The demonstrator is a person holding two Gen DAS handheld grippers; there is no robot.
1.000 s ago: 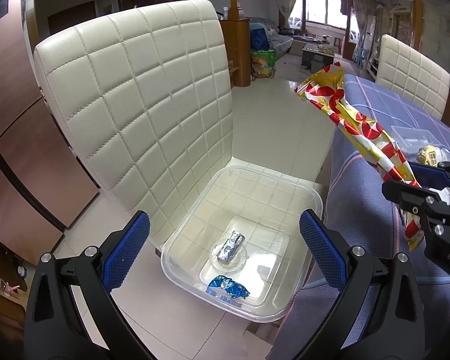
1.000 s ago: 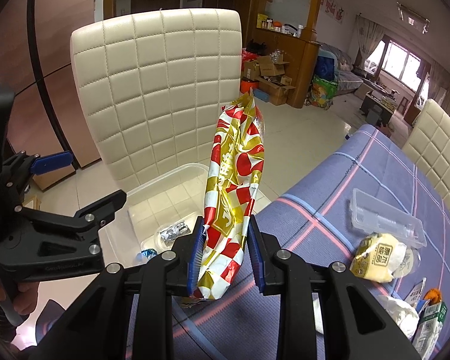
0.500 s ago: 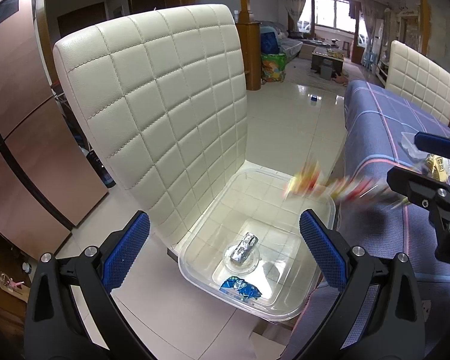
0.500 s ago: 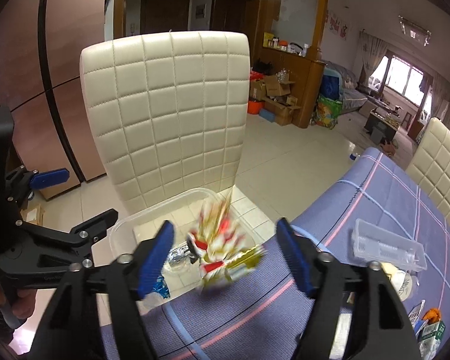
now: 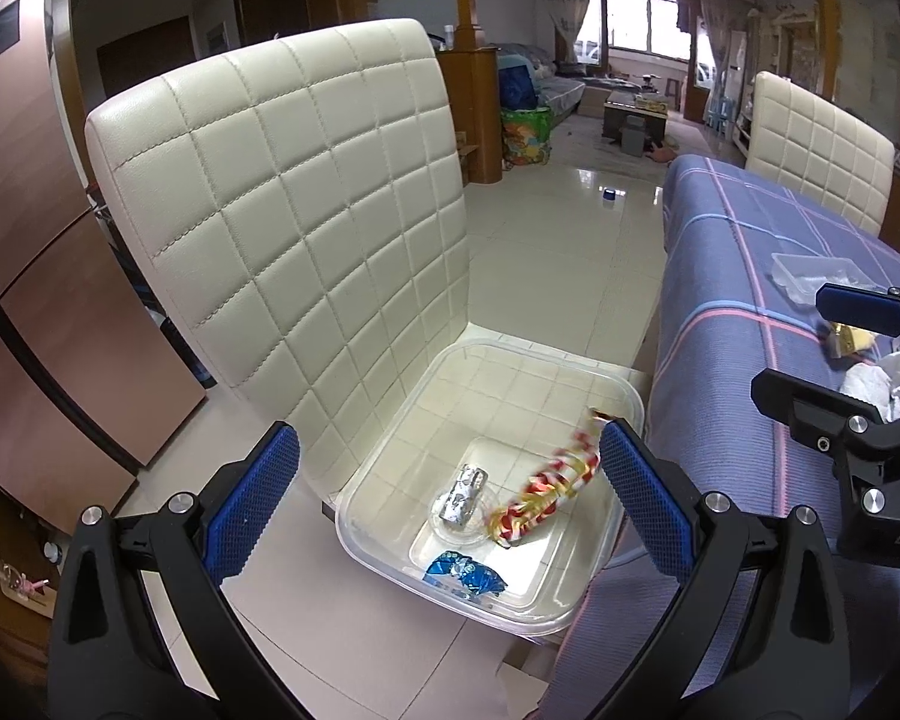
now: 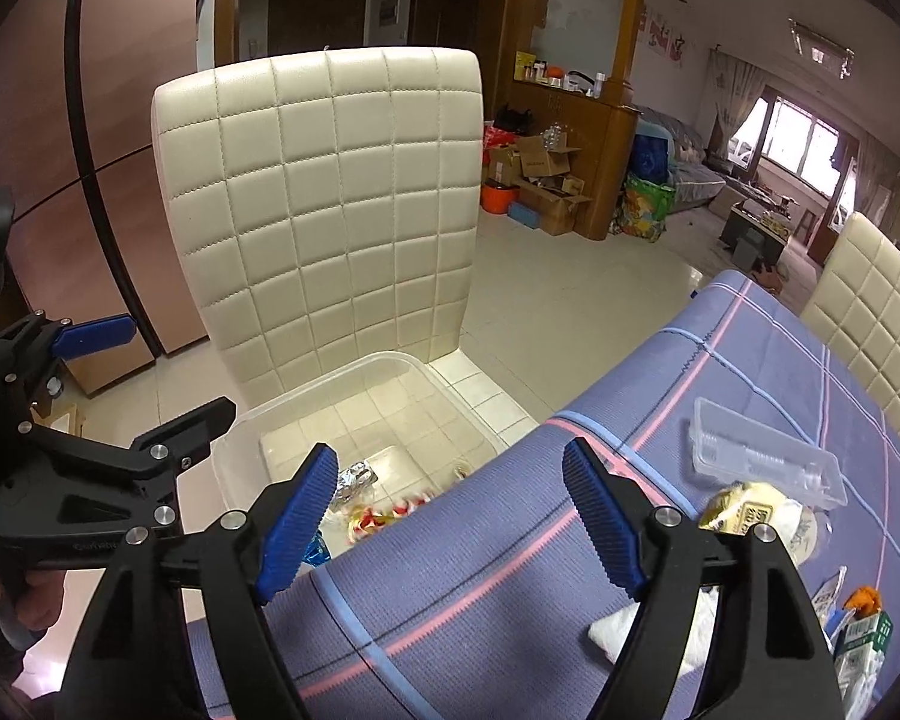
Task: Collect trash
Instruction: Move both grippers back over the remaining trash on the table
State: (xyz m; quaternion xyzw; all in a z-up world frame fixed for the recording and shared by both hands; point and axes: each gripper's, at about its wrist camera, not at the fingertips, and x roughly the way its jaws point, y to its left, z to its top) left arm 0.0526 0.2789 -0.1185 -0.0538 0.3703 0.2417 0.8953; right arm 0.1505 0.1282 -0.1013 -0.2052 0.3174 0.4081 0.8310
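A clear plastic bin (image 5: 624, 402) sits on the seat of a cream quilted chair (image 5: 306, 228). In it lie a red-and-gold wrapper (image 5: 546, 489), a silver foil wrapper (image 5: 463, 492) and a blue wrapper (image 5: 465, 576). My left gripper (image 5: 450, 504) is open and empty above the bin. My right gripper (image 6: 450, 516) is open and empty over the edge of the blue-clothed table (image 6: 510, 570), beside the bin (image 6: 252, 420). The red-and-gold wrapper (image 6: 390, 513) shows blurred in the bin.
On the table lie a clear plastic tray (image 6: 762, 459), a yellow food packet (image 6: 750, 513), crumpled white tissue (image 6: 618, 630) and a small green carton (image 6: 864, 636). A second cream chair (image 6: 870, 312) stands at the table's far side. Brown cabinet doors (image 5: 36, 300) stand left of the chair.
My right gripper opened and let go of the red-and-gold wrapper. The wrapper fell from above the table edge down into the clear bin.
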